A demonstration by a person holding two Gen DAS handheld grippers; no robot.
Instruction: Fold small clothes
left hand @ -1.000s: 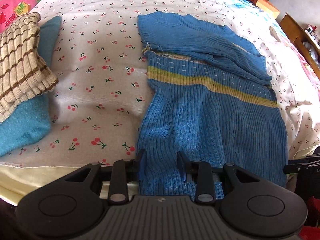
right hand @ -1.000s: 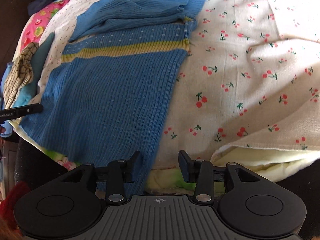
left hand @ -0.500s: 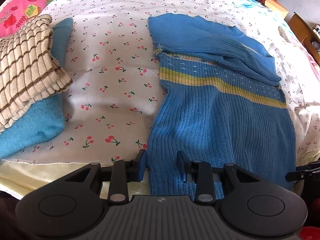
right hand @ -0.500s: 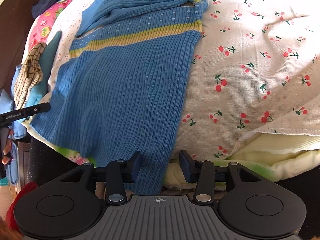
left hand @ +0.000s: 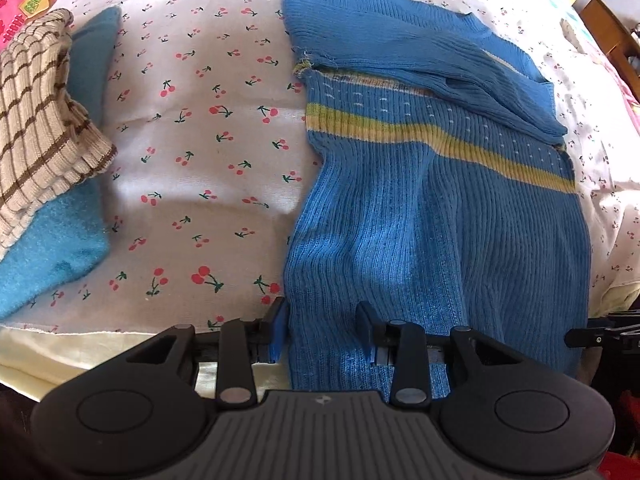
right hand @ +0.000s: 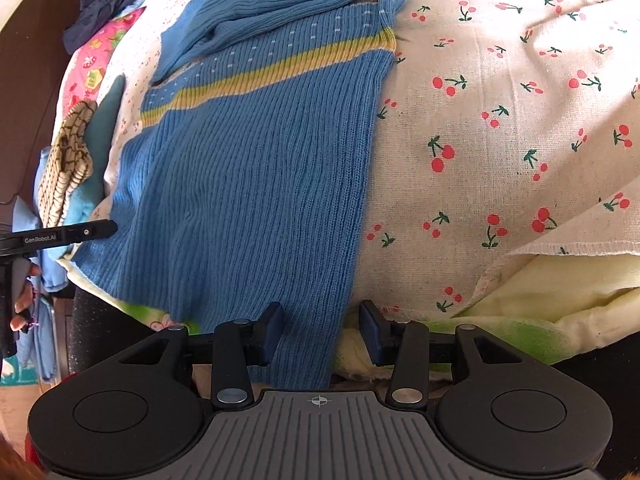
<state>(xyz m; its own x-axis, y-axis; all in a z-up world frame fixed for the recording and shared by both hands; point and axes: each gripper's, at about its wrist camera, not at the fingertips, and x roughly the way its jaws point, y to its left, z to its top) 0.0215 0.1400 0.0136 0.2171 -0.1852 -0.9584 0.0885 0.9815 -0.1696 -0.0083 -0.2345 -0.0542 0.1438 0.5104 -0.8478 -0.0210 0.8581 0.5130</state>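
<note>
left hand-held gripper (left hand: 322,326): opening, astride blue sweater (left hand: 436,216) hem | right hand-held gripper (right hand: 322,328): unclenched, same hem

A cherry-print sheet (left hand: 224,132) carries a blue sweater (left hand: 440,220) and, near it, perhaps two folded knits (left hand: 36,152)

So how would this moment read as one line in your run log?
stage: reaching hem | left tool: opening, astride blue sweater hem corner | right tool: open, astride other corner | sleeves: folded across chest
</note>
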